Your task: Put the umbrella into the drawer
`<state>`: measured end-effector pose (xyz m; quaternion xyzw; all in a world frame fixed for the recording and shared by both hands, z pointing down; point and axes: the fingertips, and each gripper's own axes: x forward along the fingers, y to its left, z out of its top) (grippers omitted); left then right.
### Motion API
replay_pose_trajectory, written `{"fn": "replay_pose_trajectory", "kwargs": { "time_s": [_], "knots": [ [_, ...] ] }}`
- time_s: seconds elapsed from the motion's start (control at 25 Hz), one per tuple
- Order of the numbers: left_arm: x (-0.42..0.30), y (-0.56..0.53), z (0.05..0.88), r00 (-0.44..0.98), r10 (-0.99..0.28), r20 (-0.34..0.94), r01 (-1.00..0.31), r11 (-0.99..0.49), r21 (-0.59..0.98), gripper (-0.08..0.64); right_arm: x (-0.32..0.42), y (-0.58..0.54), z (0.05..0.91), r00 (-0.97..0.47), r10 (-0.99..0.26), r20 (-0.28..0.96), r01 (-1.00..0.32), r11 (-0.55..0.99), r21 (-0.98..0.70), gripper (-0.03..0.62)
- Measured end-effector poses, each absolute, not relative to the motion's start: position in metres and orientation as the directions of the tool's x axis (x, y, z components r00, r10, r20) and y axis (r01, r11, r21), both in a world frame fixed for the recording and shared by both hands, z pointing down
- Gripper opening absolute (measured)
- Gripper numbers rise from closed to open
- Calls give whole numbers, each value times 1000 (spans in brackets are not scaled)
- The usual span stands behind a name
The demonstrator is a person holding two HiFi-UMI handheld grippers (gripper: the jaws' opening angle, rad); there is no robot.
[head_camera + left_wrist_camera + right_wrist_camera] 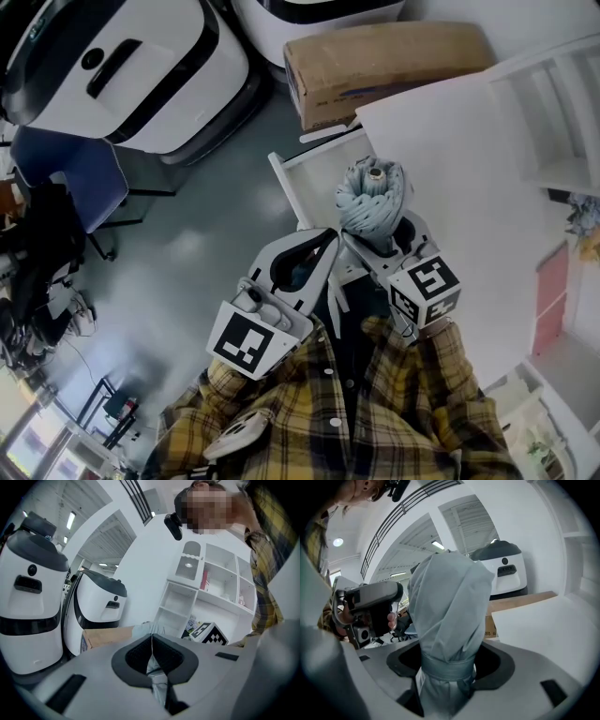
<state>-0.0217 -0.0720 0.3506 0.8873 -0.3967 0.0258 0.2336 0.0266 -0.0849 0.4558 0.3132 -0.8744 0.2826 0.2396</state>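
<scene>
A folded grey-blue umbrella [373, 195] stands upright in my right gripper [380, 242], which is shut on its lower part. In the right gripper view the umbrella [447, 611] fills the middle, its strap band sitting between the jaws of the right gripper [450, 667]. My left gripper [330, 239] is just left of it, jaws pressed together with nothing held. In the left gripper view the left gripper [151, 649] shows its pads meeting, with the umbrella [146, 629] just beyond. Below both is a white open drawer [286, 187], partly hidden by the grippers.
A white cabinet top [469, 187] spreads to the right, with a white shelf unit [562, 122] beyond it. A cardboard box [375, 66] lies at the back. Large white machines [122, 66] and a blue chair [75, 178] stand on the grey floor at the left.
</scene>
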Motion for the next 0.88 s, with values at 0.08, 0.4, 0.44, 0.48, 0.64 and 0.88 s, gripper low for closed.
{"fn": "replay_pose_trajectory", "kwargs": {
  "time_s": [0.08,0.4,0.44,0.48,0.64,0.88],
  "knots": [
    [-24,-71,359,687,-685,242,-714,-574,401,23,22,-86,469,-687,-401,606,-684,637,-354,314],
    [-33,-69,386,686,-673,278,-716,-555,424,23,13,-82,524,-662,-356,659,-703,600,-382,314],
    [-34,-68,389,688,-669,282,-715,-557,423,23,13,-81,531,-656,-354,667,-710,591,-384,314],
    [-35,-69,392,689,-666,285,-714,-559,420,23,13,-81,538,-648,-353,675,-717,582,-384,314],
    [-38,-70,404,690,-660,296,-715,-558,421,23,12,-80,565,-623,-350,700,-742,546,-388,314],
    [-41,-79,420,687,-656,312,-719,-556,417,23,11,-82,599,-598,-339,726,-771,492,-404,314]
  ]
}}
